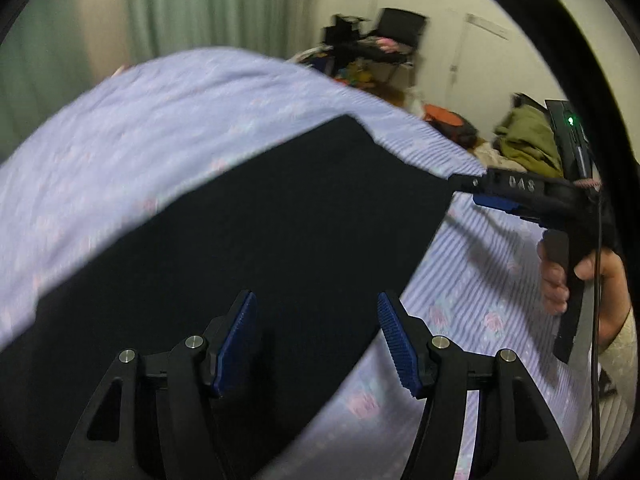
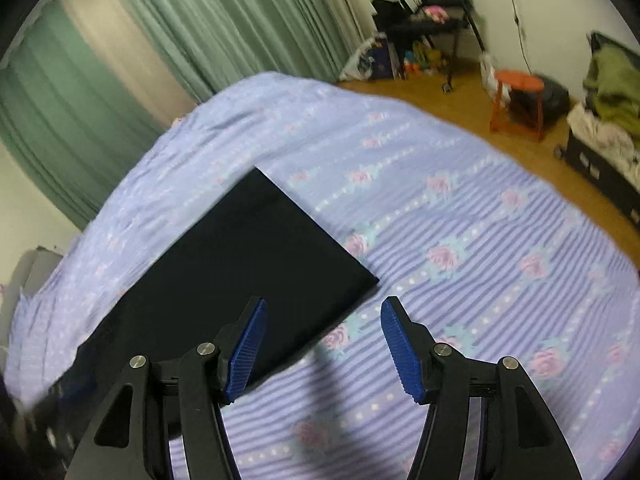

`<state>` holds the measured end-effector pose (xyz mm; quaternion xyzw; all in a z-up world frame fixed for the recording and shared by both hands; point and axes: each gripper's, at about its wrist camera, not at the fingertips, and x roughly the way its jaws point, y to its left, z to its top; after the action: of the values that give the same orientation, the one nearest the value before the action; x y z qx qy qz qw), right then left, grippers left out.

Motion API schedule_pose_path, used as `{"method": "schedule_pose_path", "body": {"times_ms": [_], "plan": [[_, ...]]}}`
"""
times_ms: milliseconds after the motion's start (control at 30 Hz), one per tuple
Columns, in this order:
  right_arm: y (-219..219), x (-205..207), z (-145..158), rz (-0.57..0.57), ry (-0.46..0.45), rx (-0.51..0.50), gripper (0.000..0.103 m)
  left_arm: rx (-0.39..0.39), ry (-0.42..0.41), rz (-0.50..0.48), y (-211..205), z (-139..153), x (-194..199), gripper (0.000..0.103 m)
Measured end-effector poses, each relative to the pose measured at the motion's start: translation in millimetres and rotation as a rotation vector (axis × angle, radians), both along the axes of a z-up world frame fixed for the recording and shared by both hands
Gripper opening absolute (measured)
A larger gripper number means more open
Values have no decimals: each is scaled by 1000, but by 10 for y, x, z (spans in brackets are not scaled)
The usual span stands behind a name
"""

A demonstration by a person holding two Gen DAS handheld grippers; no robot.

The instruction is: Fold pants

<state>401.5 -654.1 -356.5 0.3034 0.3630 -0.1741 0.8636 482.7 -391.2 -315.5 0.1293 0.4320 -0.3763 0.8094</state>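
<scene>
Between the blue pads of the left tool [image 1: 316,344] nothing is caught; its jaws stand apart over the near part of the pants [image 1: 248,232]. Off to the right, the right tool [image 2: 322,350] is also spread and empty, hanging just beside the near corner of the cloth, a hand [image 1: 560,276] on its grip.

One pair of black pants lies flat on the bed [image 2: 460,240], already folded to a neat rectangle with crisp edges, set toward the left of the flowered cover. It looks soft, light and limp, likely to sag or slide open if lifted by one point only. I'd take it at two corners of the same short edge, pinching all layers together.

Two tools, one pair of pants, one bed.
</scene>
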Motion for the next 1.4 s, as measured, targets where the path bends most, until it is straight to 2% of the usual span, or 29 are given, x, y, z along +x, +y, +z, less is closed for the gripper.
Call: {"method": "schedule_pose_path", "body": {"times_ms": [100, 167, 267, 367, 433, 467, 500, 567, 633, 667, 733, 767, 867, 933, 1067, 1133, 1267, 1333, 1400], "plan": [[-60, 138, -198, 8, 16, 82, 60, 1, 56, 92, 69, -118, -17, 62], [-82, 212, -299, 22, -13, 137, 61, -17, 91, 144, 102, -168, -20, 62], [-108, 293, -393, 13, -41, 152, 62, -21, 139, 185, 126, -281, -25, 62], [-132, 414, -398, 1, -44, 158, 62, 2, 123, 193, 79, -322, -82, 63], [-155, 472, -387, 6, -39, 164, 44, 21, 114, 199, 31, -324, -111, 64], [-189, 484, -393, 9, -37, 185, 19, 25, 113, 203, 37, -319, -136, 64], [-244, 468, -405, 11, -41, 234, 9, 28, 116, 207, 21, -312, -144, 64], [-305, 396, -349, -2, -74, 289, 6, 26, 132, 210, -27, -301, -155, 64], [-270, 234, -75, 7, -124, 239, 4, -4, 160, 199, -118, -286, -154, 64], [-212, 137, 93, 11, -133, 171, 4, -17, 165, 191, -146, -265, -186, 64], [-101, 20, 240, 8, -120, 51, 4, -16, 160, 171, -209, -262, -249, 67], [-80, 27, 198, 11, -88, 20, 4, -4, 160, 164, -240, -284, -268, 67], [-182, 112, -66, 19, -13, 81, 4, 32, 147, 160, -298, -327, -309, 69], [-202, 153, -174, 29, 30, 79, 4, 20, 172, 160, -311, -356, -288, 78], [-159, 131, -95, 36, 56, 35, 4, 11, 234, 173, -300, -331, -189, 78], [-128, 119, 71, 41, 41, 1, 4, -27, 273, 188, -223, -176, -152, 78], [12, 113, 446, 87, 28, -122, 4, -138, 275, 278, 129, 277, -225, 78], [95, 182, 663, 106, 24, -184, 4, -165, 268, 310, 384, 478, -290, 78], [181, 240, 889, 120, 0, -226, 4, -148, 242, 327, 578, 609, -349, 78]]}}
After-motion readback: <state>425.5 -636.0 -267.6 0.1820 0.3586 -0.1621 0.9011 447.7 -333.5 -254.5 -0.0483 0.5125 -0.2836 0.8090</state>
